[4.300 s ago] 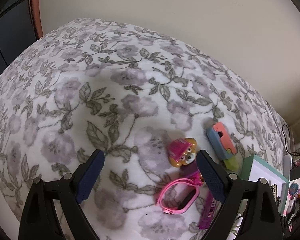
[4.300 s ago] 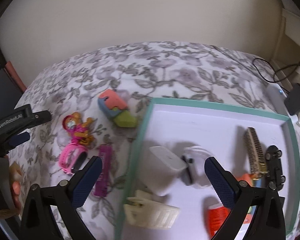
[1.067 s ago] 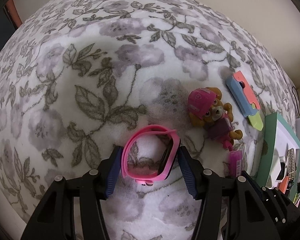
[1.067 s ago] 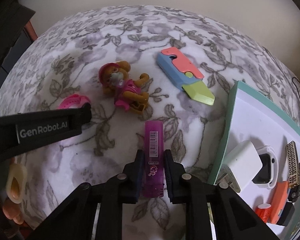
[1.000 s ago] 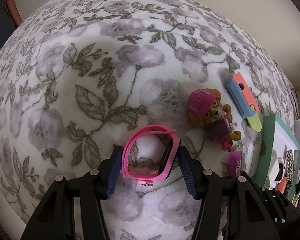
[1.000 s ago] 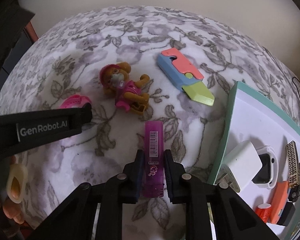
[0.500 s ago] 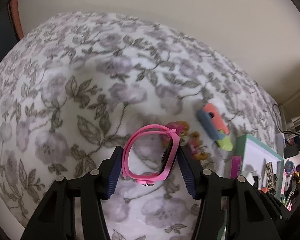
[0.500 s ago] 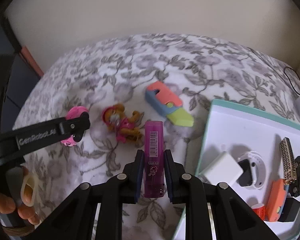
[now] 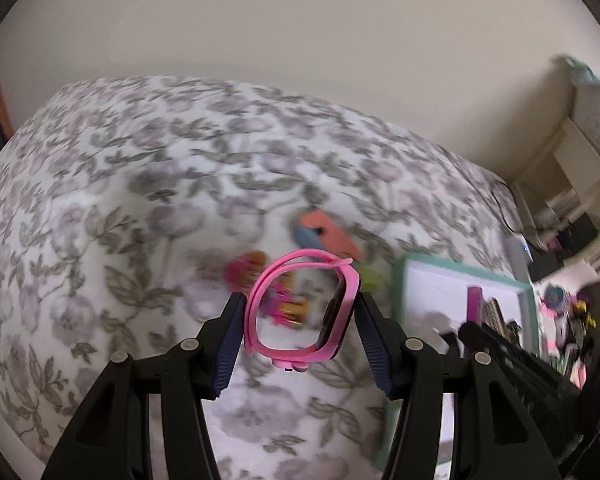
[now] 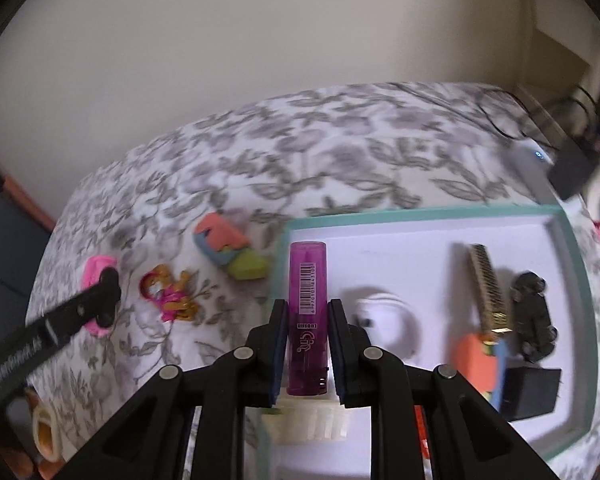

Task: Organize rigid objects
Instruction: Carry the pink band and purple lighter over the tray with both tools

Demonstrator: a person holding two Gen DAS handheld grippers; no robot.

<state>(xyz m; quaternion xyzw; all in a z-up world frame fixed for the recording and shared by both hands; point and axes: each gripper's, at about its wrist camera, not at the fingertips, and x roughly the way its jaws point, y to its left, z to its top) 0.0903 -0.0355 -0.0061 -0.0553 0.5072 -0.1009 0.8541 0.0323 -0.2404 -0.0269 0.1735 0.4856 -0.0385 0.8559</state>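
Your left gripper (image 9: pixel 300 330) has its jaws clamped on the pink watch (image 9: pixel 302 308), one pad on each side of the looped band, the loop held up clear of the floral bedspread (image 9: pixel 140 200). Your right gripper (image 10: pixel 308 344) has its jaws pressed together on the purple lighter (image 10: pixel 307 316), which stands lengthwise between the pads with its barcode label facing the camera and its far end over the near left corner of the white tray (image 10: pixel 420 216) with the teal rim. Just under that gripper a cream hair clip (image 10: pixel 312 420) lies at the tray's near edge. Further in, the tray holds a white round case (image 10: pixel 392 324), a gold-patterned bar (image 10: pixel 488 288), a black toy car (image 10: pixel 534 312), an orange block (image 10: pixel 474 364) and a black cube (image 10: pixel 530 394). On the bedspread left of the tray lie the pink-and-orange puppy figure (image 10: pixel 168 294) and, beyond it, the coral, blue and green toy knife (image 10: pixel 230 252). A beige wall (image 10: pixel 260 40) stands behind the bed.
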